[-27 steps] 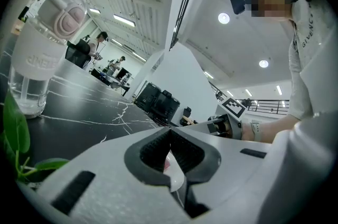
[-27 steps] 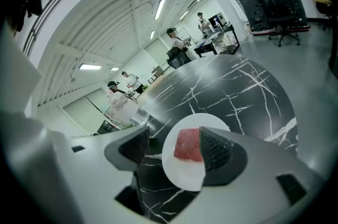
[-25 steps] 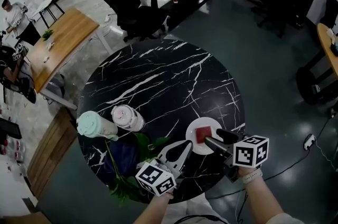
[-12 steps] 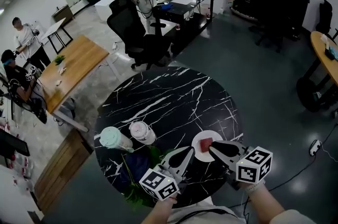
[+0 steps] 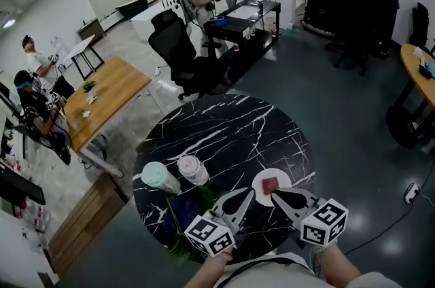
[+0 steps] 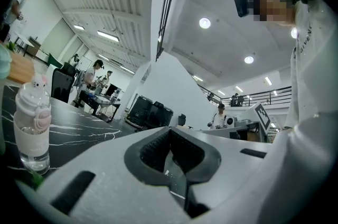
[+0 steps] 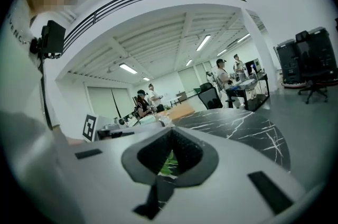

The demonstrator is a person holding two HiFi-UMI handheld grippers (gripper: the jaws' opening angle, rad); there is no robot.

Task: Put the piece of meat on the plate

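Sitting on plate: piece of meat (image 5: 270,183), red square, lying flat approx mid-plate.
Plate (image 5: 257,182): white, round, on near-right part of round black marble bench (image 5: 231,130).
L gripper (image 5: 247,193): jaws closed tip to tip, nothing btwn them. Its own view shows pads meeting, w/ only a thin slit lower down. Tip just left of plate, apart from it.
R gripper (image 5: 274,196): jaws fully together, holding nothing. Tip overlaps plate's near rim in head view; whether it touches the rim or hangs above it, can't tell.
Leaf (image 7: 167,165): green, seen thru the hole behind R gripper's pads. Rest of plant mostly covered by L gripper in head view.
Hidden: near edge of bench and a bit of plate's near rim, covered by both grippers + their marker cubes.
Gripper views: lower half of each filled by gripper's own body; meat & plate don't show in either.
Bottles: mint bottle (image 5: 158,178) and pink-capped bottle (image 5: 192,171) side by side at bench's left. Pink-capped one stands upright in L gripper view, mint one cut off at that frame's edge.
Dark-blue item (image 5: 178,208): near the bottles, too dim to identify.
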